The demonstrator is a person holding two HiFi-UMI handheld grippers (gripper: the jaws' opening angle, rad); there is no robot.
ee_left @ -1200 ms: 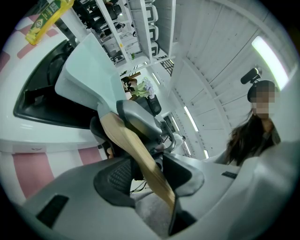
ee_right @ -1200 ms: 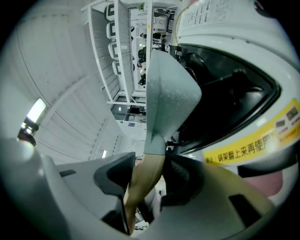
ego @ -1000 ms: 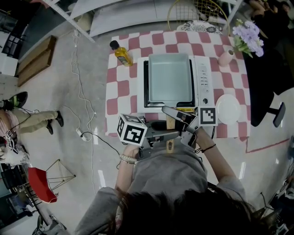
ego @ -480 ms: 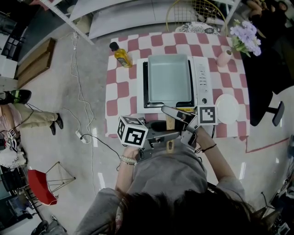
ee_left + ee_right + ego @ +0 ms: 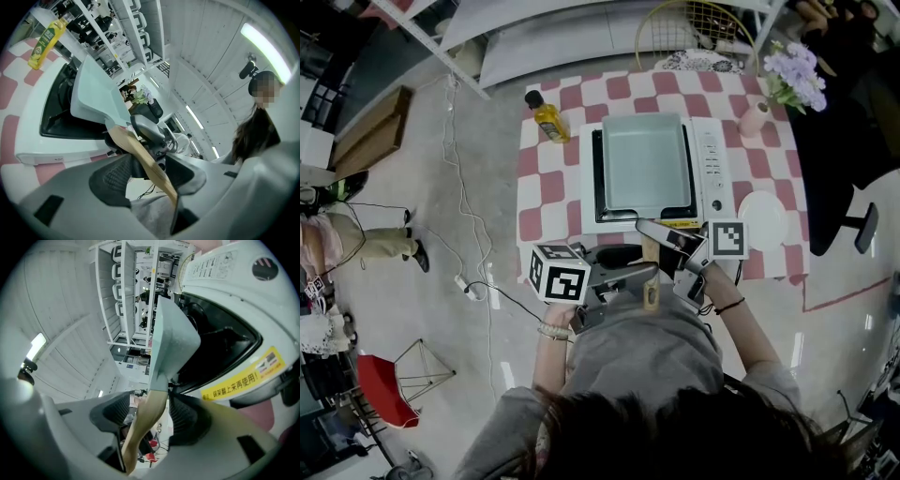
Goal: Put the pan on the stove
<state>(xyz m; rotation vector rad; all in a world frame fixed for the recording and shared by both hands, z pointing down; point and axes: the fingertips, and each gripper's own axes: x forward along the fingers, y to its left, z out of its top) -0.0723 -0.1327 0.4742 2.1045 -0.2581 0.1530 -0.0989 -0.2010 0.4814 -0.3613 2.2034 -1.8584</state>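
A pale rectangular pan (image 5: 645, 164) sits on the white table stove (image 5: 712, 159), its wooden handle (image 5: 649, 251) sticking out towards me. My left gripper (image 5: 634, 266) comes at the handle from the left and my right gripper (image 5: 662, 249) from the right. In the left gripper view the handle (image 5: 140, 154) runs between the jaws of the left gripper (image 5: 150, 176), which are opening, pads clear of the wood. In the right gripper view the handle (image 5: 149, 411) likewise lies loose between the right gripper's (image 5: 152, 423) opening jaws. The pan (image 5: 171, 333) rests on the stove (image 5: 225, 287).
The stove stands on a red-and-white checked tablecloth (image 5: 548, 183). A yellow oil bottle (image 5: 548, 111) is at the back left, a white plate (image 5: 766, 220) right of the stove, a vase of purple flowers (image 5: 792, 80) at the back right. A cable (image 5: 469, 202) trails over the floor on the left.
Both grippers' jaws have spread wider around the handle. The left gripper has drifted slightly left and towards me. The pan stays put on the stove.
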